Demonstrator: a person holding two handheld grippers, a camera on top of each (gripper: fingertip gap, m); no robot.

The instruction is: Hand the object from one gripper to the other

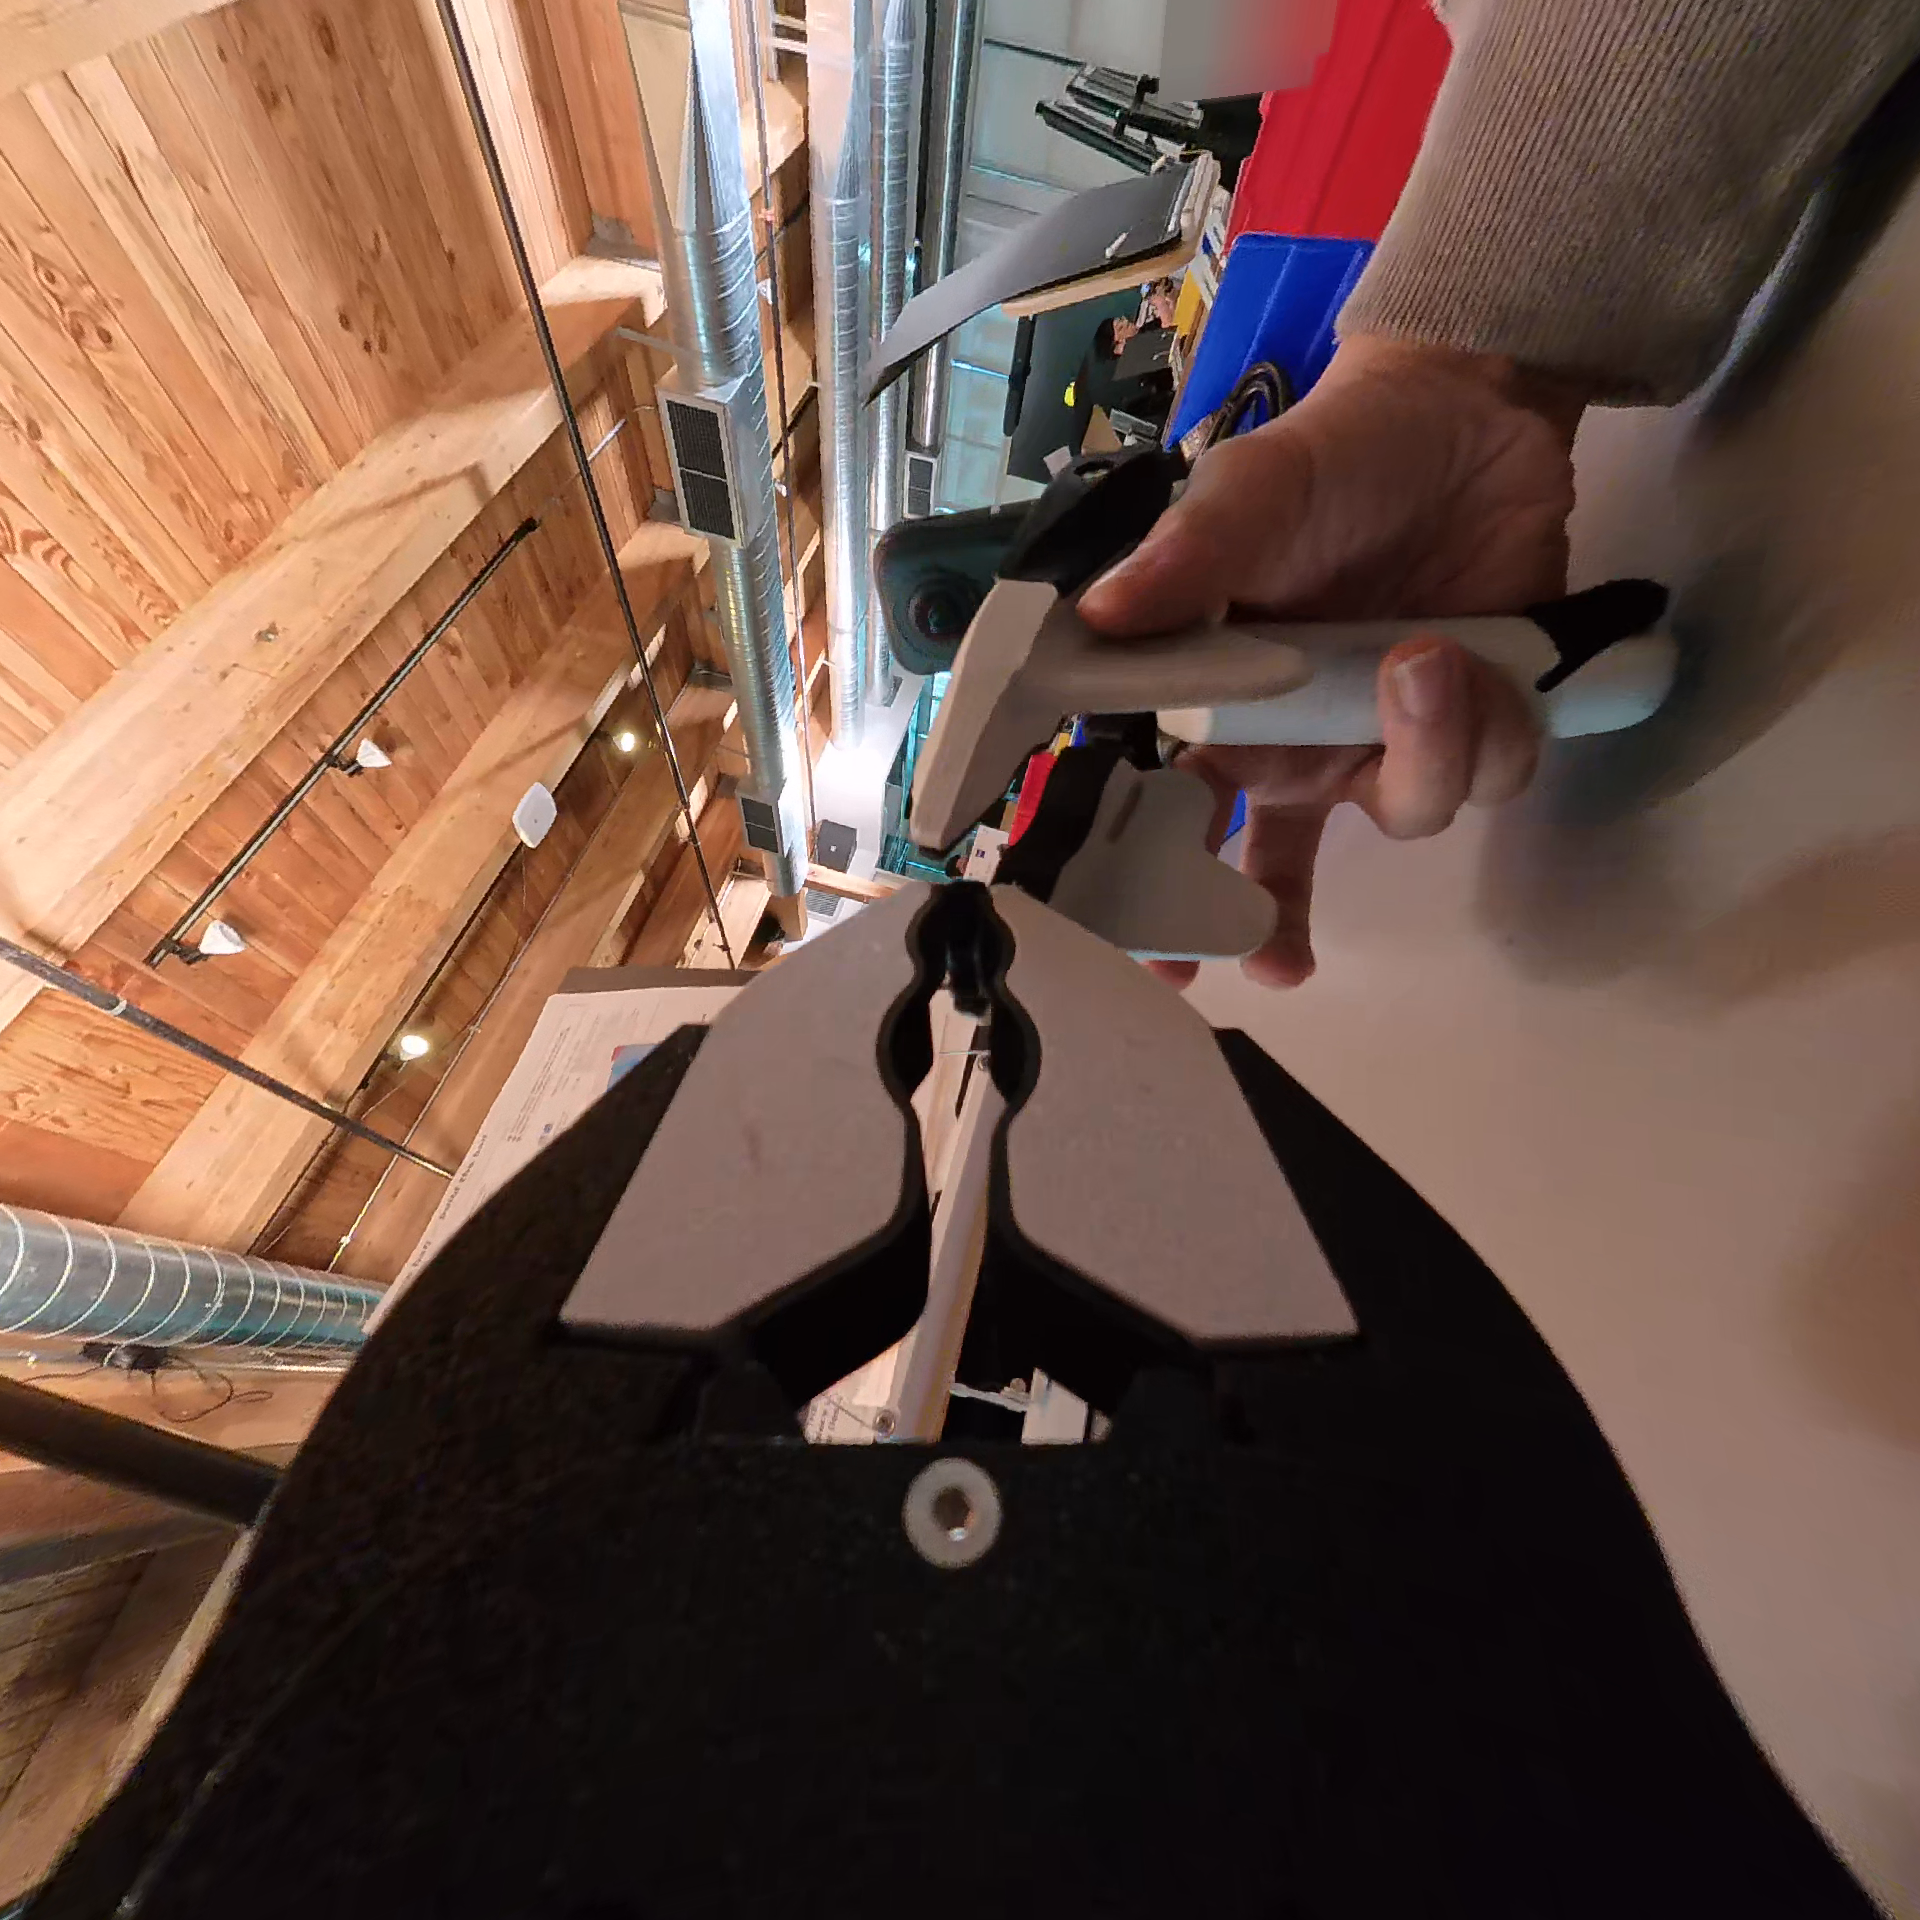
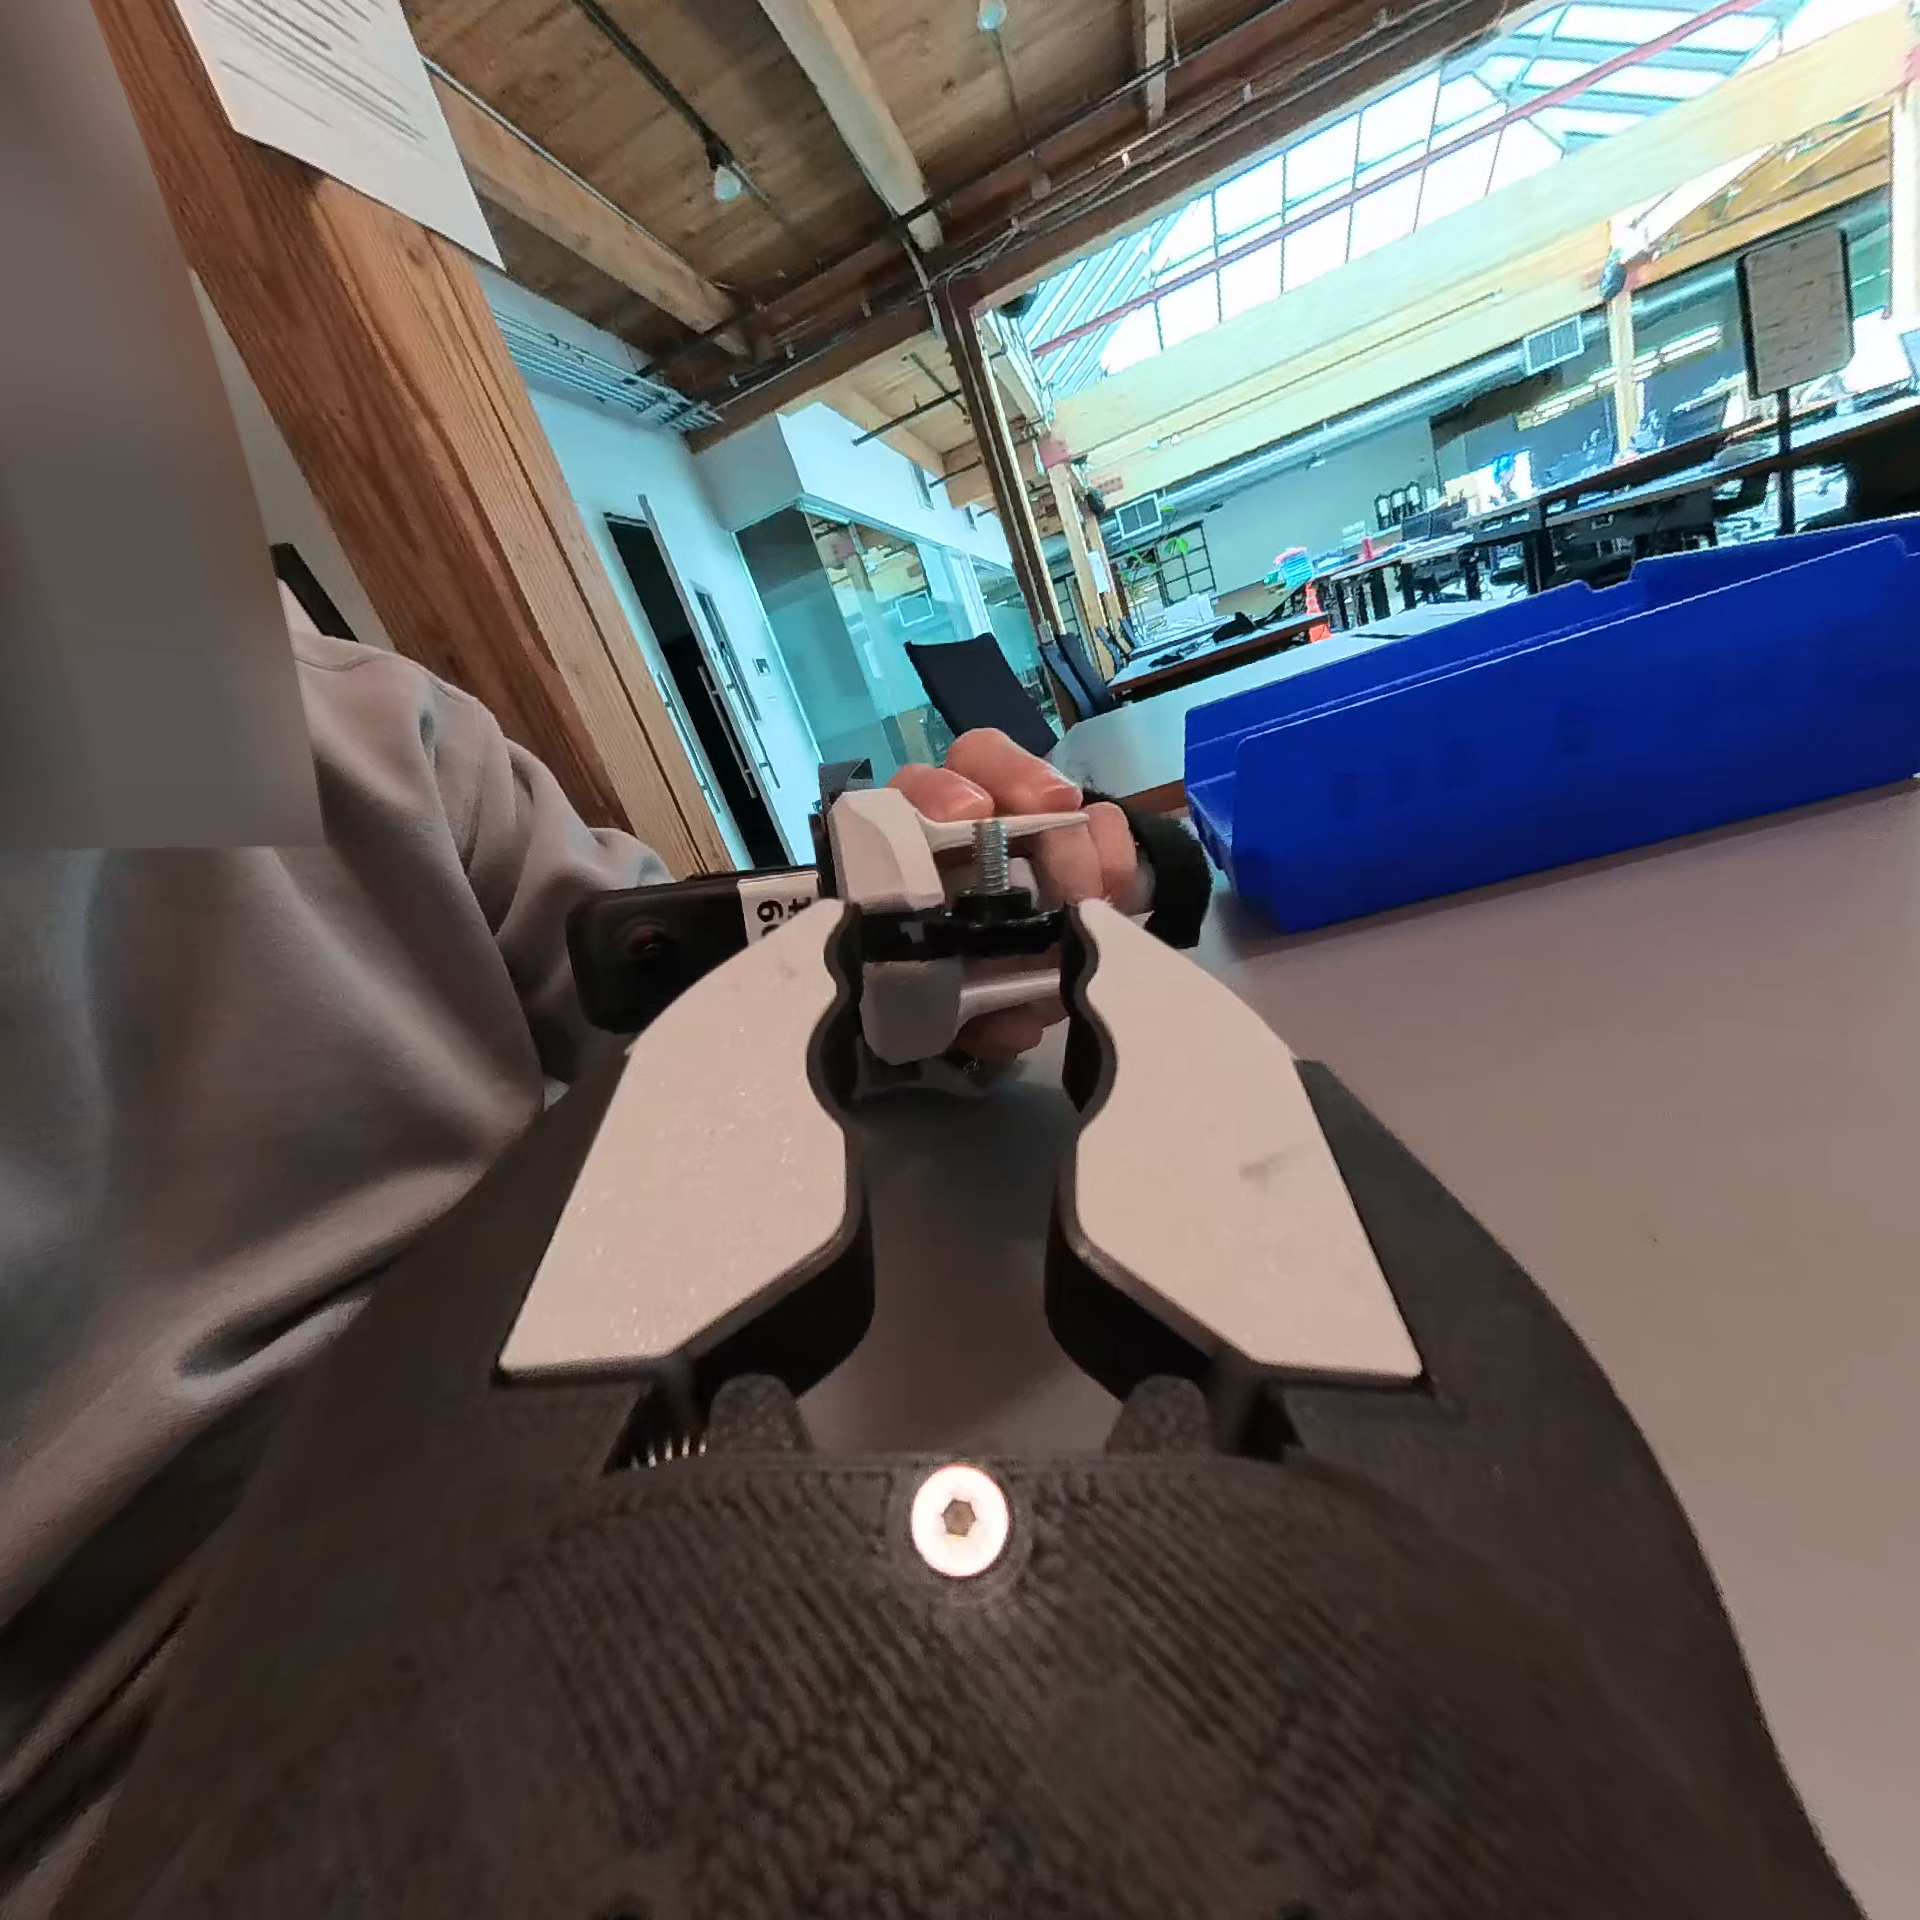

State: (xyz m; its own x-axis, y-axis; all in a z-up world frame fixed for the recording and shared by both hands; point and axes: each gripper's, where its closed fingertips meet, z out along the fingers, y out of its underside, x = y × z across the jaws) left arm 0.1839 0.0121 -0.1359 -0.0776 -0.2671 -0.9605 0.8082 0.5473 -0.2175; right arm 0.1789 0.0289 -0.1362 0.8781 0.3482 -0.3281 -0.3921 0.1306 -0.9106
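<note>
The knob point(image 2: 961, 914), a black disc with a threaded stud pointing up, sits pinched at the tips of the left gripper point(image 1: 971, 920), clenched on it. The right gripper point(image 2: 961, 925) meets it head-on, fingers spread on either side of the disc, apparently not yet gripping. The stud's axis runs across those fingers.

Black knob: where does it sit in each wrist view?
Left wrist view: knob at centre, pinched at the near jaws' tips.
Right wrist view: knob just above centre, between the near jaws' open tips.
Shared landmark: blue bin.
</note>
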